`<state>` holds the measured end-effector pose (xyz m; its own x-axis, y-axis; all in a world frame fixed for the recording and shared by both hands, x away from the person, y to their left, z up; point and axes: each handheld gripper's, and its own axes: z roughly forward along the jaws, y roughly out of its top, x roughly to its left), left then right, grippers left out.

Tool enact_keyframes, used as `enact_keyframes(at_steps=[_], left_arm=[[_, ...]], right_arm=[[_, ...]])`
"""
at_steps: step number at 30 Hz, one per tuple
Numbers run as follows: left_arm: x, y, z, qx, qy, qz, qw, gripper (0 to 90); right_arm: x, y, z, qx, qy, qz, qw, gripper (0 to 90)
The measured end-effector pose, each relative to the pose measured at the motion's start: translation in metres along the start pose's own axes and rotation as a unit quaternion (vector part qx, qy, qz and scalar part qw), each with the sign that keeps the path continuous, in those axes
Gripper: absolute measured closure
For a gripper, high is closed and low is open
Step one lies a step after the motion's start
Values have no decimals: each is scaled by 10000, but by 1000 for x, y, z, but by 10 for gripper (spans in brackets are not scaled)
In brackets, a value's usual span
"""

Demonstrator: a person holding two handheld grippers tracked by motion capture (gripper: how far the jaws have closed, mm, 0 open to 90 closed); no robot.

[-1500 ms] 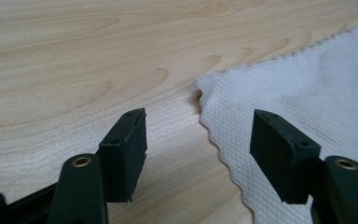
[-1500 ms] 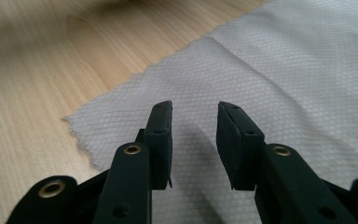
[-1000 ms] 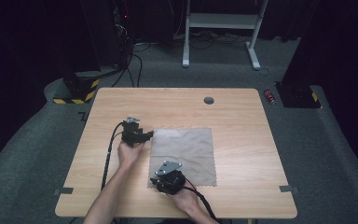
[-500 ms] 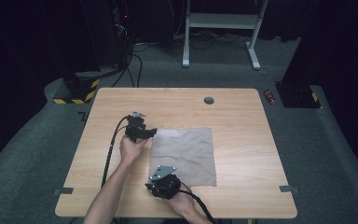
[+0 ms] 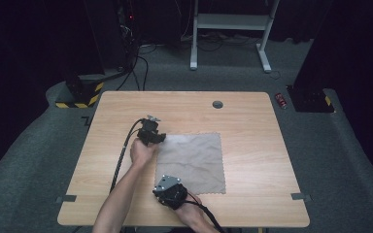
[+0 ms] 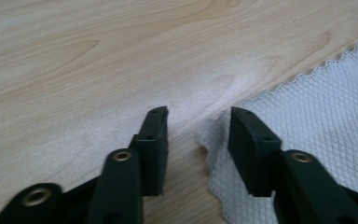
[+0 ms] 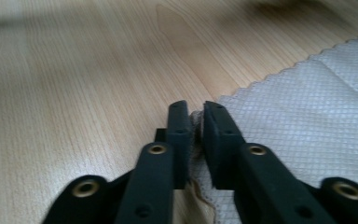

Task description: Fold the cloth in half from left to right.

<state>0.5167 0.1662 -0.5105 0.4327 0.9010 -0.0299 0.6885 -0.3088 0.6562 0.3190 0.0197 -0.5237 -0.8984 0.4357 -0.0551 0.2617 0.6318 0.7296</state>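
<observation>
We look down on a pale wooden counter (image 5: 252,145) standing on grey carpet in a dark room. Nearest us, the right hand-held gripper (image 5: 168,185) has just been closing and pinches the near left corner of the grey cloth (image 5: 194,160), which lies flat at the counter's middle. Farther off, the left hand-held gripper (image 5: 161,139) has just been narrowing; its jaws straddle the far left corner without pressing it. Beyond lies a small dark disc (image 5: 217,104).

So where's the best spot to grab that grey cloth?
Probably a corner. The grey cloth lies flat on the table, so only its edge offers anything to pinch. Come in low from the bare wood on its left side, one jaw either side of the scalloped edge.
</observation>
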Motion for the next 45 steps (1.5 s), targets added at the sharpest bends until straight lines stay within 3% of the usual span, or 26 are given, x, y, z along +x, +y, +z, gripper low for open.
enact_keyframes(at_steps=[5,7,10,22,31,40,45], left_arm=[[0,2,1,54,-153,20,9999,855],[-2,4,1,125,-182,37,9998,893],[0,6,-2,142,-250,37,9996,897],[11,17,-30,-303,-605,-140,9976,899],[26,17,-43,-391,-611,-276,9970,900],[45,15,-66,-486,-495,-392,9968,900],[41,17,-68,-514,-515,-329,9968,900]], right_arm=[[2,0,-1,22,-123,-81,9999,887],[2,0,-1,12,-139,-89,9999,890],[3,-1,-2,-3,-141,-89,9999,893],[4,7,-14,-269,-133,-107,9995,896],[4,21,-17,-463,83,-20,9989,898],[10,45,-19,-761,348,-1,9965,899],[6,41,-28,-883,371,84,9954,899]])
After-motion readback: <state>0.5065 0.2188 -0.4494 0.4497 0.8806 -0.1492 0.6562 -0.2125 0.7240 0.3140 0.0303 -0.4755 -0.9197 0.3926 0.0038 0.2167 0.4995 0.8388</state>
